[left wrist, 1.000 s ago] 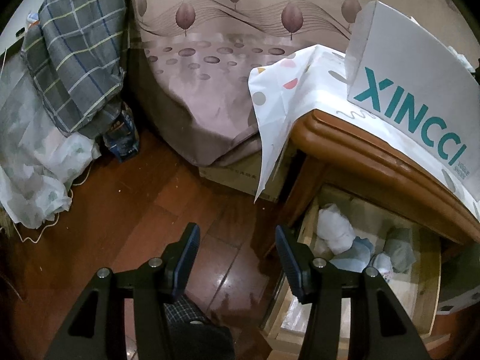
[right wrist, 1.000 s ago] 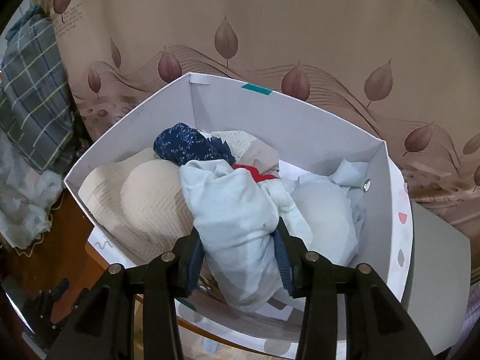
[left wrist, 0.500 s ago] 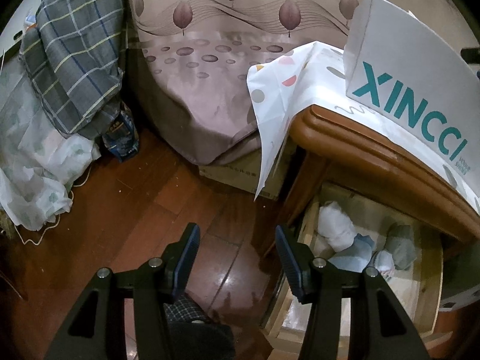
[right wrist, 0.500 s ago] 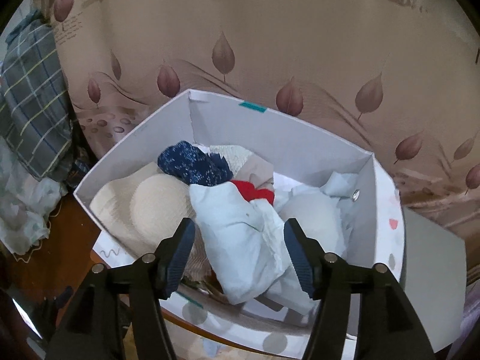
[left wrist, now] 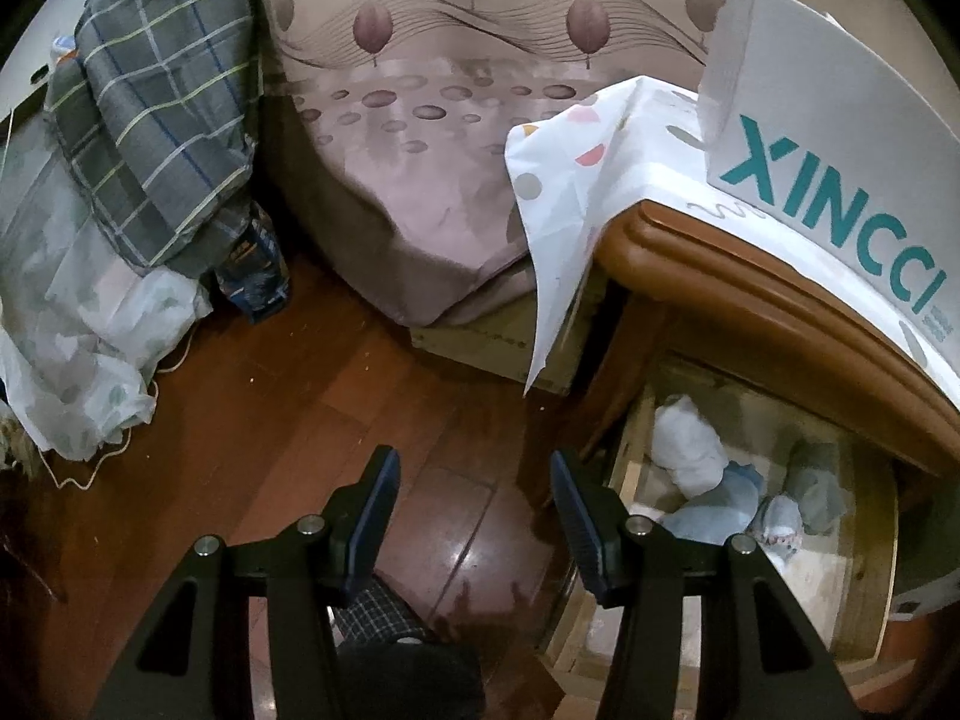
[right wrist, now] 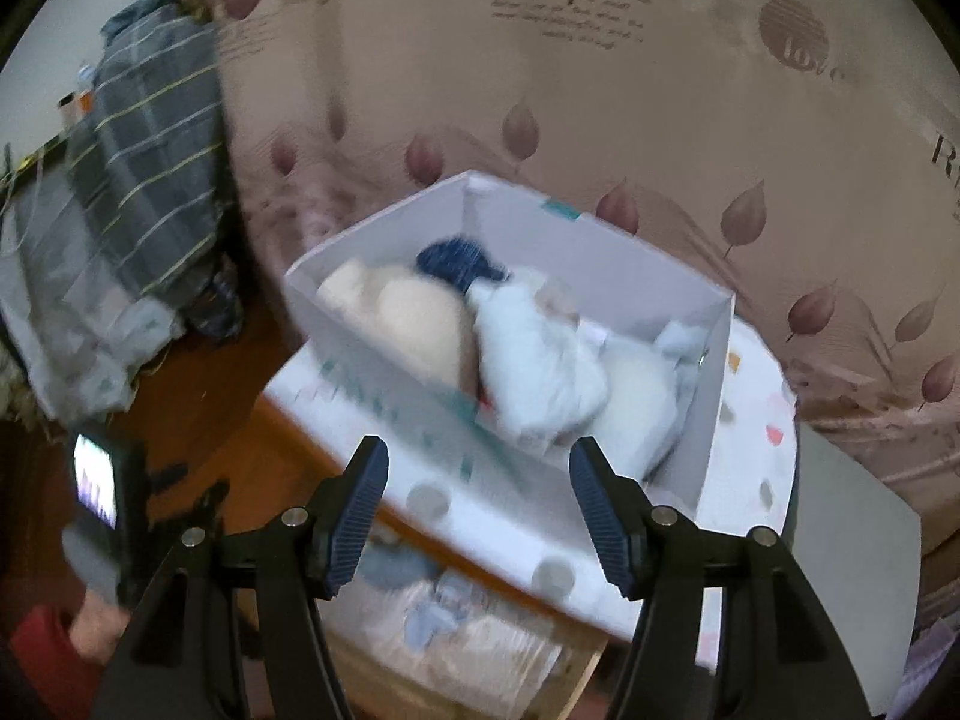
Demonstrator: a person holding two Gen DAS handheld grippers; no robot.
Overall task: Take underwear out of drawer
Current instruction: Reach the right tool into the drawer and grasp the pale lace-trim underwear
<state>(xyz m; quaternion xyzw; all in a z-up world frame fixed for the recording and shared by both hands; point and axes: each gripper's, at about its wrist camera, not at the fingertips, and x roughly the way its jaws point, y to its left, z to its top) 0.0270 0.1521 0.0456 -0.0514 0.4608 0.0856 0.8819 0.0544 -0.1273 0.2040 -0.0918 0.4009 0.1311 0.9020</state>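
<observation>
Left hand-held gripper [left wrist: 474,483]: fingers spread wide, nothing between them, held above the dark wooden floor [left wrist: 312,420] just left of the open drawer [left wrist: 864,588].

Right hand-held gripper [right wrist: 477,474]: fingers spread wide, empty, held in front of and above the white box [right wrist: 714,396]; this view is blurred.

Drawer: pulled out under the brown wooden desk [left wrist: 750,294]. Contents: underwear [left wrist: 684,450] in rolled white, pale blue and grey pieces, lying loose toward the back of the drawer.

White box: open-topped, teal lettering "XINCCI" on its side, standing on a dotted white cloth [left wrist: 576,180] that covers the desk top and hangs over its corner. Contents: light blue garment [right wrist: 528,360] on top in the middle, cream padded piece [right wrist: 408,318] to its left, dark blue item [right wrist: 456,261] behind, white pieces to the right.

Surroundings: bed with leaf-print cover [left wrist: 420,138]; plaid grey bedding [left wrist: 150,138] piled at left.
</observation>
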